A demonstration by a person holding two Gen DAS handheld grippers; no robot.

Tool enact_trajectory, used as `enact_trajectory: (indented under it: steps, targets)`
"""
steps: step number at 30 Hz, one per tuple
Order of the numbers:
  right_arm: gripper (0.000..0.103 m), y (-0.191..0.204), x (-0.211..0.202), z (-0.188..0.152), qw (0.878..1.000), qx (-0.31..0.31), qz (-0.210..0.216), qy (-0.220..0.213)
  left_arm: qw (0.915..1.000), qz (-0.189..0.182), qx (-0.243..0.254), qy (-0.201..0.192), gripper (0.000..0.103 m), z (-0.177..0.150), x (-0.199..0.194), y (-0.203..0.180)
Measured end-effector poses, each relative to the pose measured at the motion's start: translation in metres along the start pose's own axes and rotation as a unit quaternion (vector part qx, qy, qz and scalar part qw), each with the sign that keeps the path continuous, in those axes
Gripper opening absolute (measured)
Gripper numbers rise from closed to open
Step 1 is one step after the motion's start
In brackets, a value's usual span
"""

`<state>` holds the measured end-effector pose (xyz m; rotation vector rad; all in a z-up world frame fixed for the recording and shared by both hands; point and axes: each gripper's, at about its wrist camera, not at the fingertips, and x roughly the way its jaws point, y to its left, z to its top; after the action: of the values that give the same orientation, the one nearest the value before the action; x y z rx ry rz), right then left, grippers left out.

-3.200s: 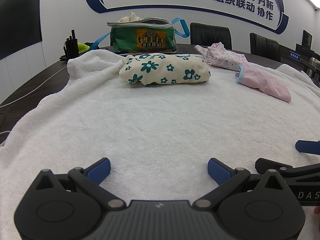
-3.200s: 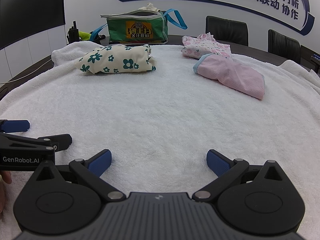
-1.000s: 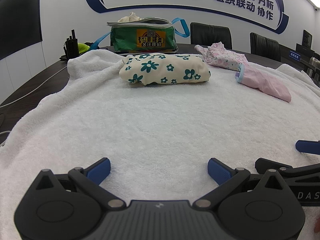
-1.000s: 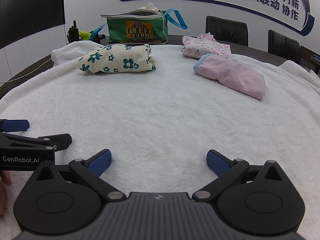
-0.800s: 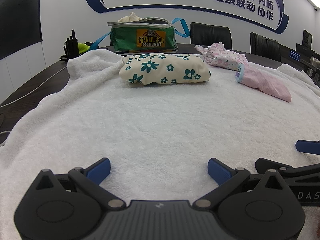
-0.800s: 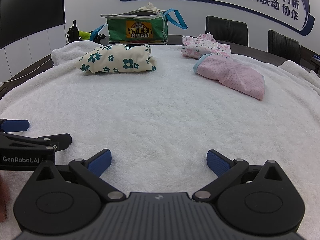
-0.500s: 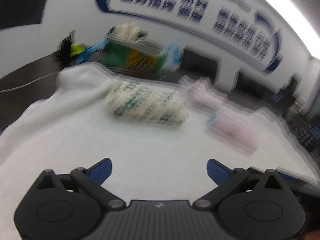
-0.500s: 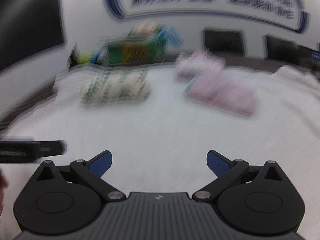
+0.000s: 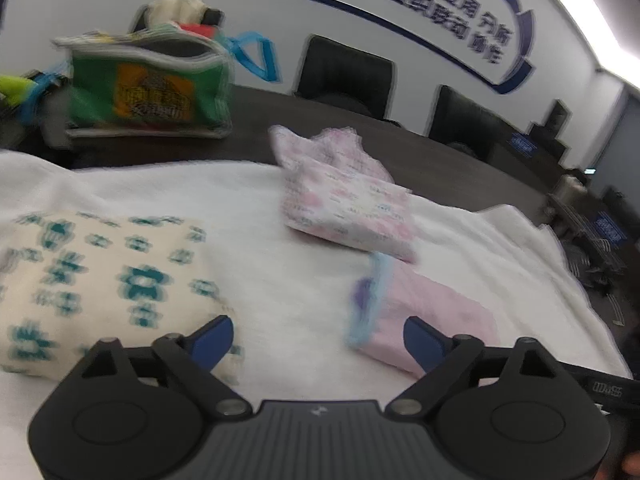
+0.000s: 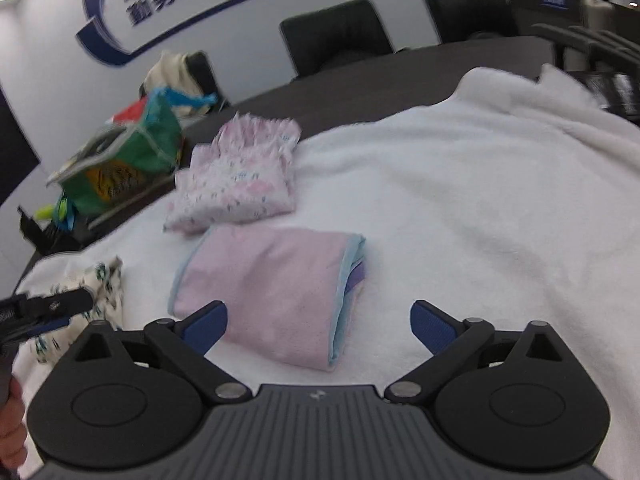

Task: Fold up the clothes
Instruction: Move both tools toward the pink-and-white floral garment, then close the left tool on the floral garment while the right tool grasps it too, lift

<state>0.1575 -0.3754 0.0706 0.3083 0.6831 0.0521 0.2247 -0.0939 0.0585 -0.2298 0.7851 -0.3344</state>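
White towel (image 10: 460, 200), both tools (image 9: 318, 342) (image 10: 318, 326) spread wide over pink garment (image 10: 272, 280).

White towel (image 10: 460, 208): thick, fluffy terry cloth, matt. Pink garment (image 10: 272, 288): soft, fine-textured cloth with smooth light-blue trim. Floral garment (image 9: 92, 280): matt cream cloth, teal print. Green bag (image 9: 148, 84): glossy woven plastic. Right gripper (image 10: 318, 326): matt black plastic body, ribbed; metal pivot pins; blue fingers (image 10: 430, 326), finely textured.

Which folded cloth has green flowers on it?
The cream folded cloth on the left has the green flowers. The plain pink one has a light blue edge, and the white one has tiny pink prints.
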Motion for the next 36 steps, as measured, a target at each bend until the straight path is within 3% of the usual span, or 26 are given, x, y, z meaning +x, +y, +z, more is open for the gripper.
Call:
enact_trajectory:
  steps: [3,8,10,11,13,14,16,18,20,22,26,29,31,32,33,34,36]
  targets:
    - [0.099,-0.015,0.025,0.012,1.0,0.012,-0.001,0.024,0.9994,0.004,0.021,-0.026,0.091,-0.002,0.012,-0.009]
    - [0.094,-0.032,0.059,0.029,0.999,0.024,0.01,0.044,0.9996,-0.007,0.004,-0.027,0.09,0.001,0.037,-0.008]
    - [0.094,-0.031,0.065,0.041,0.999,0.022,0.012,0.028,0.9975,0.032,-0.037,-0.052,0.089,0.011,0.046,-0.002]
    - [0.094,-0.03,0.069,0.048,1.0,0.02,0.011,0.021,0.9975,0.023,-0.049,-0.045,0.089,0.017,0.05,0.001]
    - [0.094,-0.023,0.082,0.061,0.999,0.002,-0.001,0.048,0.9981,0.005,-0.058,-0.022,0.089,0.023,0.058,0.004]
    - [0.092,-0.021,0.085,0.063,0.998,-0.005,-0.007,0.058,0.9985,-0.003,-0.055,-0.008,0.088,0.024,0.061,0.003]
    - [0.091,-0.019,0.088,0.062,0.997,-0.015,-0.011,0.071,0.9997,-0.003,-0.022,-0.014,0.088,0.022,0.063,-0.007]
    - [0.091,-0.024,0.09,0.066,0.998,-0.006,0.0,0.057,0.9989,0.018,-0.012,-0.04,0.085,0.027,0.066,-0.011]
    - [0.091,-0.03,0.094,0.074,0.999,0.013,0.013,0.036,0.9959,0.034,-0.05,-0.066,0.085,0.034,0.068,-0.005]
    - [0.091,-0.032,0.105,0.088,0.999,0.038,0.031,0.024,0.9932,0.044,-0.078,-0.073,0.086,0.043,0.076,0.003]
    - [0.091,-0.018,0.145,0.115,0.998,0.039,0.042,0.033,0.9827,0.113,-0.118,-0.088,0.087,0.067,0.094,0.02]
    - [0.091,-0.004,0.176,0.13,0.998,0.025,0.038,0.043,0.9815,0.134,-0.118,-0.069,0.085,0.083,0.12,0.024]
    - [0.061,0.003,0.197,0.136,0.998,0.014,0.028,0.058,0.9813,0.14,-0.122,-0.05,0.063,0.086,0.14,0.028]
    - [0.018,0.006,0.205,0.136,0.997,0.011,0.022,0.071,0.9823,0.13,-0.129,-0.041,0.019,0.085,0.146,0.03]
    - [0.002,0.009,0.21,0.136,0.996,0.007,0.024,0.082,0.9844,0.108,-0.137,-0.025,0.005,0.083,0.15,0.031]
    - [0.002,0.013,0.206,0.137,0.997,-0.003,0.027,0.072,0.9857,0.087,-0.144,-0.01,0.0,0.082,0.153,0.032]
    - [0.001,0.023,0.192,0.138,0.998,-0.028,0.031,0.037,0.9861,0.063,-0.148,-0.042,0.0,0.082,0.138,0.029]
